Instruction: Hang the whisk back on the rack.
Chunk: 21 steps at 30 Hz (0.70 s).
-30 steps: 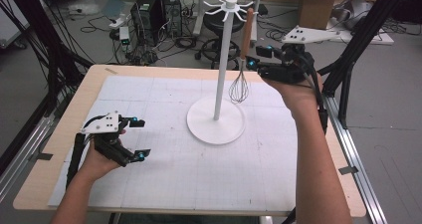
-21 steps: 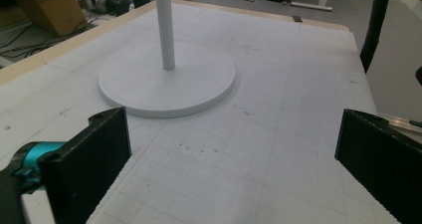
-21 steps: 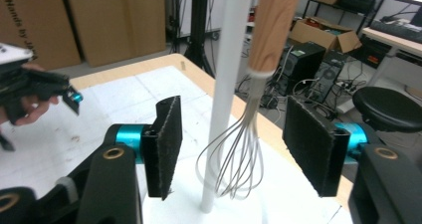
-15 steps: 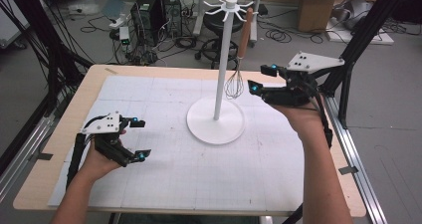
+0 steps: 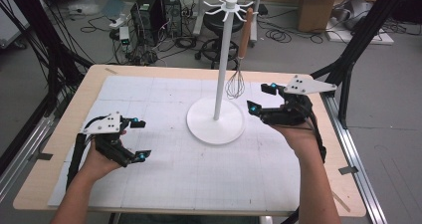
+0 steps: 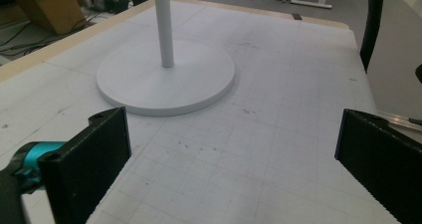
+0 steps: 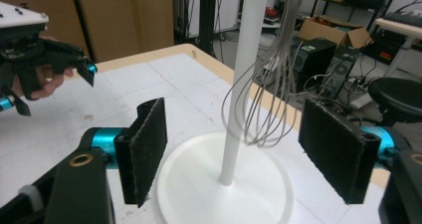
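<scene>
Lab floor strewn with cables behind the table (image 5: 318,194). Whisk (image 5: 238,74) hangs from white stand (image 5: 217,119), mid-table toward far edge. Right hand-held gripper (image 5: 262,97) wide open, empty, beside it; left hand-held gripper (image 5: 138,139) open, empty, near left edge. Judgement: withdraw level, avoid brushing wires.

This is a lab or robotics workshop. A gridded white mat (image 5: 199,169) covers a wooden table (image 5: 94,79) framed by black struts (image 5: 366,30). Behind it, computer towers (image 5: 149,10), tangled cables (image 5: 99,20), cardboard boxes (image 5: 318,5) and a stool (image 5: 219,47) crowd the grey floor.
</scene>
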Each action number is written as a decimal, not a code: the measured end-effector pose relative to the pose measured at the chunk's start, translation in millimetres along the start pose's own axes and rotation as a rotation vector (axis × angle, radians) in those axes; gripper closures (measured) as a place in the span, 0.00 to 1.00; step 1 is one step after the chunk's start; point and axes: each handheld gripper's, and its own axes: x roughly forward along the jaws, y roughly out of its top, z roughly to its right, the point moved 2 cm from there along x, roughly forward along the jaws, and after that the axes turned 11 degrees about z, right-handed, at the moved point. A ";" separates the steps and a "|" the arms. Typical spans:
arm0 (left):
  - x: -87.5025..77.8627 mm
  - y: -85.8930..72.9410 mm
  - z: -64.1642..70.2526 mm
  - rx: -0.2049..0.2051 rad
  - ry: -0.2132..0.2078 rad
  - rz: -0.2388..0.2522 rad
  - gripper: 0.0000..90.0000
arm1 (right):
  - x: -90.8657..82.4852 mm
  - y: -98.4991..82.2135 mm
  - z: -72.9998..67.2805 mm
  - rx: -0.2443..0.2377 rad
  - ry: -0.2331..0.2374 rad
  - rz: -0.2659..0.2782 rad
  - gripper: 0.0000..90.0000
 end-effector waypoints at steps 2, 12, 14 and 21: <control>0.0 -0.5 0.0 -0.001 0.002 -0.002 0.02 | -0.9 -12.9 0.7 0.023 -0.009 0.001 0.27; 1.6 -3.1 0.0 -0.006 0.002 -0.013 0.02 | 1.7 -48.5 -0.9 0.051 -0.030 -0.020 0.24; 1.9 -3.5 0.1 -0.005 0.003 -0.015 0.02 | 1.8 -53.5 -1.6 0.056 -0.031 -0.017 0.24; 2.2 -3.8 0.4 -0.003 0.000 -0.015 0.02 | 0.7 -74.2 -2.5 0.082 -0.044 -0.022 0.22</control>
